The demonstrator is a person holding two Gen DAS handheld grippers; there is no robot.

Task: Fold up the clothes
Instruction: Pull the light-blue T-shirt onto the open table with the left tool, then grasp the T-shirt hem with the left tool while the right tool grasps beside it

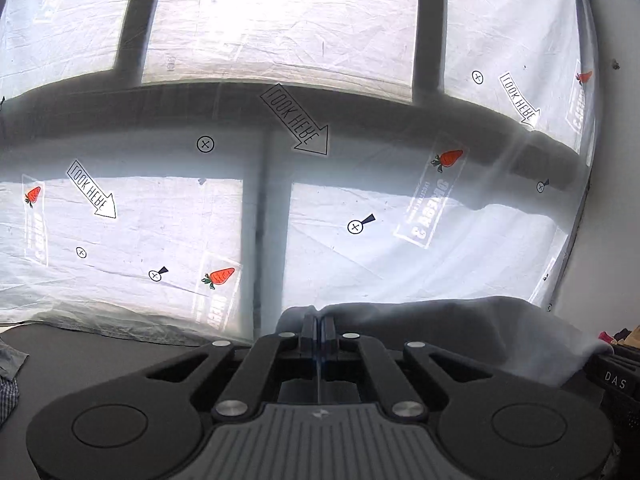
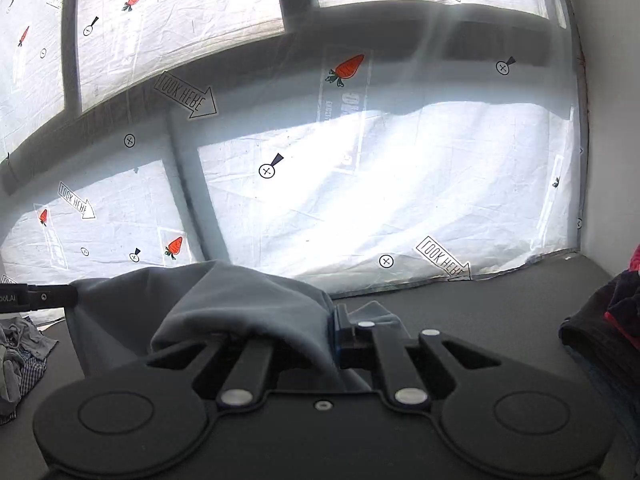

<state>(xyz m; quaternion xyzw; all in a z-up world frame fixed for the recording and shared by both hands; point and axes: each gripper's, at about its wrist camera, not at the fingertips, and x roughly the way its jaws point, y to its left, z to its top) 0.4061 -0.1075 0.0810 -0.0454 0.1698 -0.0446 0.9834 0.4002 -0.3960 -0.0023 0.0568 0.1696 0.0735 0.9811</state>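
Left wrist view: the left gripper (image 1: 319,326) is seen pressed together on an edge of the grey garment (image 1: 460,328).
Right wrist view: the right gripper (image 2: 334,326) is pinched on the same cloth, which is draped over its left finger.
Garment position: held between both grippers, above the dark table (image 2: 500,304), in front of the printed sheet (image 2: 360,200).
Done: garment gripped; no fold is visible.
Left: judged nearly everything; crumpled clothes (image 2: 20,352) and a dark pile (image 2: 596,332) remain unfolded.

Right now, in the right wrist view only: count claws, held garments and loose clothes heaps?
claws: 2, left claw and right claw
grey garment: 1, gripped by both
loose clothes heaps: 2, left heap and right heap
Total: 5
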